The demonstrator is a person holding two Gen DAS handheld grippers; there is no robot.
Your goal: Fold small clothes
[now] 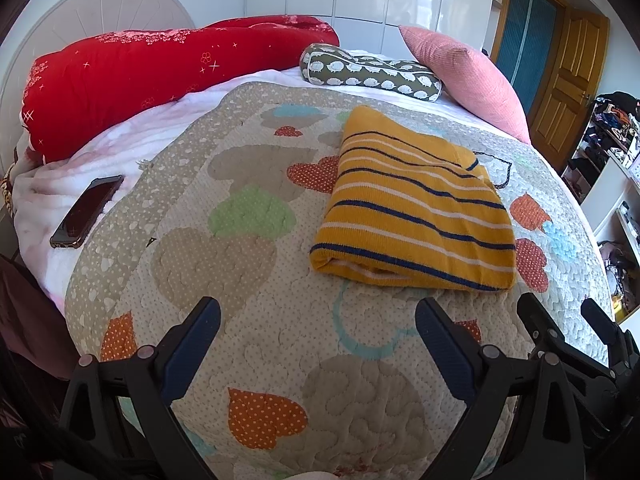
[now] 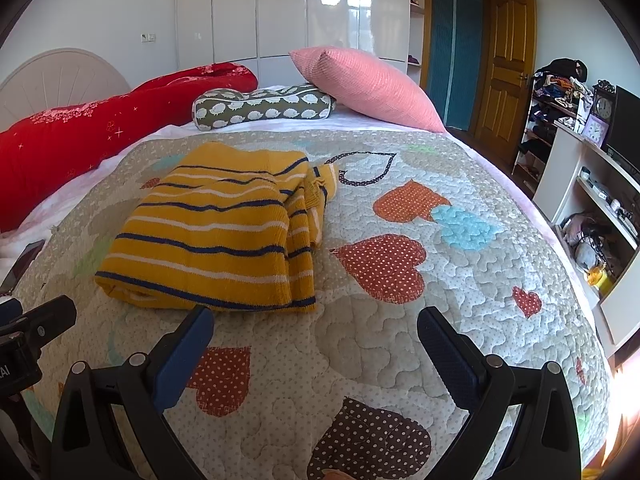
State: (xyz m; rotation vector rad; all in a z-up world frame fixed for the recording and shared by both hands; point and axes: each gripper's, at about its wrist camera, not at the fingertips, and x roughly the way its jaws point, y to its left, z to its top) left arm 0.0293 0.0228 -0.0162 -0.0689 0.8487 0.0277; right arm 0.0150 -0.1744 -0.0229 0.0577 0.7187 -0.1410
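Note:
A small yellow knit garment point(image 1: 412, 204) with navy and white stripes lies folded into a rectangle on the heart-patterned quilt point(image 1: 248, 320); it also shows in the right wrist view point(image 2: 216, 228), with a loose cuff sticking out at its far right corner. My left gripper point(image 1: 318, 320) is open and empty, hovering over the quilt just short of the garment's near edge. My right gripper point(image 2: 316, 330) is open and empty, in front of and slightly right of the garment. The right gripper's body shows at the left view's right edge point(image 1: 576, 344).
A phone point(image 1: 86, 212) lies on the white blanket left of the quilt. A red duvet point(image 1: 160, 76), a hedgehog-print bolster point(image 1: 372, 72) and a pink pillow point(image 1: 468, 76) sit at the far end. Shelves and a desk point(image 2: 592, 184) stand right of the bed.

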